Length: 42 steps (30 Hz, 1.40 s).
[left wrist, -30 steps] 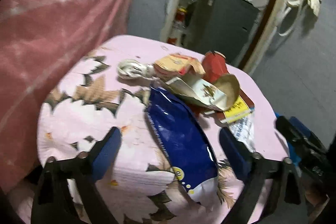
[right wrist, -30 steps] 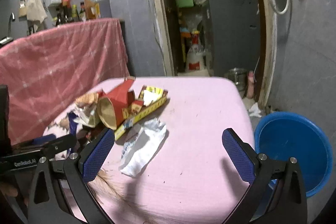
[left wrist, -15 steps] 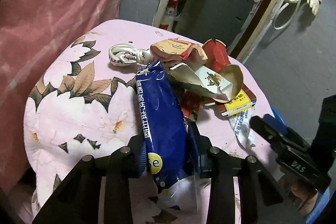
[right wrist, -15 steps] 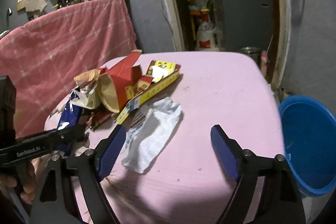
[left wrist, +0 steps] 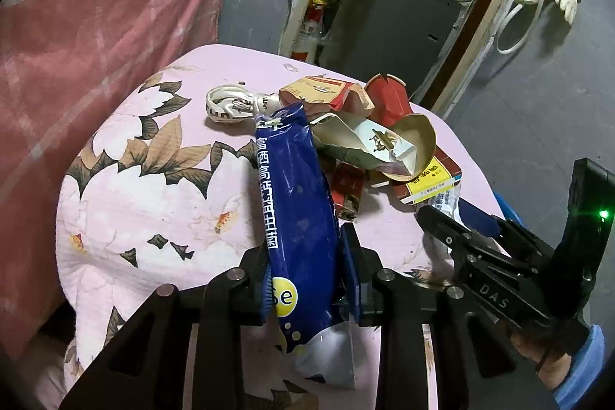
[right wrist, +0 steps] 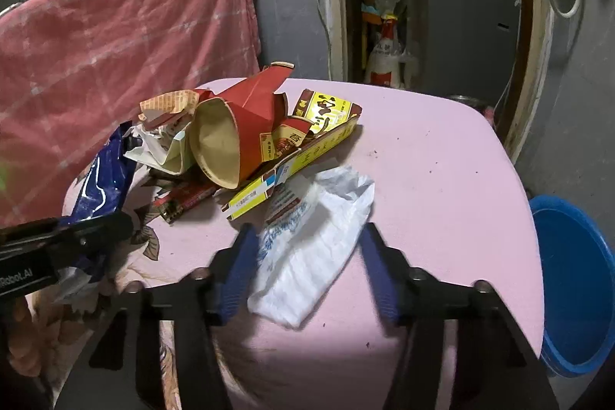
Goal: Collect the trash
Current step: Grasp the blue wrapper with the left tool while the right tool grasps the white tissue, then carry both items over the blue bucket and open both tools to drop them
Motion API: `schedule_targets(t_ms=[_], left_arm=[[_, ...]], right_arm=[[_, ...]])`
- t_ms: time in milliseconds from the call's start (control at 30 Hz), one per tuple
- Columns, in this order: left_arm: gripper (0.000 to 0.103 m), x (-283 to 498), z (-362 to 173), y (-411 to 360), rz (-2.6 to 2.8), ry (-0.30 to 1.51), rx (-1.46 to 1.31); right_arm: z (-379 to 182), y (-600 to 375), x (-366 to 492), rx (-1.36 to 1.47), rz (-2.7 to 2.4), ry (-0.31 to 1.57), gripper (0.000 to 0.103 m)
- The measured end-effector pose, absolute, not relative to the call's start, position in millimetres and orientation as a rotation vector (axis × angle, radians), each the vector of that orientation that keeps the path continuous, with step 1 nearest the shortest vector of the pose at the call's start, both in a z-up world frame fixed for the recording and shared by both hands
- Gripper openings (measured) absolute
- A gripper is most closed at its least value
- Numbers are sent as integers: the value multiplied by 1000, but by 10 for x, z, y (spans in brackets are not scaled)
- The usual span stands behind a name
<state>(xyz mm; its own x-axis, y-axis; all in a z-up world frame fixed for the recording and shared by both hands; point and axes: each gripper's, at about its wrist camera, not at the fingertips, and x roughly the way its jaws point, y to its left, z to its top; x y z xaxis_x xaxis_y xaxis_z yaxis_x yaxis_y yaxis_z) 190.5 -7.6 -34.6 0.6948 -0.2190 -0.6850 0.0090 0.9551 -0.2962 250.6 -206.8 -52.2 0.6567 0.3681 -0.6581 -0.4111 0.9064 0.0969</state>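
Note:
A long blue snack bag (left wrist: 292,187) lies on the pink flowered tablecloth (left wrist: 161,202). My left gripper (left wrist: 305,256) is closing on it, with both blue pads pressed against the bag's lower part. A crumpled white plastic wrapper (right wrist: 326,202) lies between the fingers of my right gripper (right wrist: 307,237). That gripper's jaws are closing, and the pads stand just beside the wrapper's edges without pressing it. Beyond lies a pile of trash: a red paper cup (right wrist: 238,137), a flattened yellow box (right wrist: 303,156) and torn cartons (left wrist: 365,145).
A blue plastic basin (right wrist: 572,279) stands on the floor to the right of the table. A red checked cloth (right wrist: 115,37) hangs over furniture to the left. A doorway with a grey cabinet (right wrist: 461,25) is behind. A white coiled band (left wrist: 226,104) lies at the far left of the pile.
My left gripper has shut on the blue bag, which now stands up narrow between the pads. My right gripper came forward and down over the white wrapper, its jaws narrowing.

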Motion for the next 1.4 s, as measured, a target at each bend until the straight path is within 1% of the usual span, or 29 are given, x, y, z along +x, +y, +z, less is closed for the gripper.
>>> schedule_targets(t_ms=[67, 100, 133, 200, 233, 267, 367, 500, 533, 567, 600, 833, 967, 1233, 1400], left_arm=[[25, 1897, -345, -87, -127, 793, -281], [25, 1874, -341, -97, -130, 790, -283], [25, 1836, -339, -96, -132, 787, -285], [25, 1793, -340, -131, -138, 784, -284], [25, 1773, -334, -151, -141, 784, -284], [24, 1755, -333, -176, -146, 784, -284], [24, 1701, -334, -248, -163, 781, -281], [22, 1644, -316, -325, -171, 760, -280], [21, 1635, -300, -363, -173, 749, -269], [8, 1620, -286, -395, -177, 739, -259], [7, 1603, -268, -452, -180, 728, -240], [6, 1635, -293, -688, -210, 730, -203], [3, 1621, -266, -800, -227, 707, -188], [2, 1624, -111, -1275, -329, 627, -149], [2, 1722, 5, -1677, -396, 513, -139]], right_arm=[[-527, -2076, 2484, -65, 448, 724, 40], [-532, -2089, 2453, -69, 447, 718, 39], [-529, -2087, 2449, -71, 447, 713, 35], [-524, -2116, 2428, -73, 444, 702, 21], [-523, -2138, 2415, -67, 443, 698, 12], [-520, -2153, 2403, -60, 448, 697, 10], [-518, -2209, 2338, -48, 464, 685, 7], [-437, -2292, 2210, -47, 460, 625, 6], [-409, -2313, 2166, -55, 454, 605, 6], [-378, -2343, 2117, -65, 446, 584, 6], [-359, -2371, 2085, -68, 442, 571, 6], [-260, -2596, 1919, -57, 409, 509, 6], [-216, -2703, 1875, -45, 394, 488, 6], [-77, -3007, 1702, -25, 312, 390, 6], [14, -3350, 1598, 7, 243, 335, 6]])
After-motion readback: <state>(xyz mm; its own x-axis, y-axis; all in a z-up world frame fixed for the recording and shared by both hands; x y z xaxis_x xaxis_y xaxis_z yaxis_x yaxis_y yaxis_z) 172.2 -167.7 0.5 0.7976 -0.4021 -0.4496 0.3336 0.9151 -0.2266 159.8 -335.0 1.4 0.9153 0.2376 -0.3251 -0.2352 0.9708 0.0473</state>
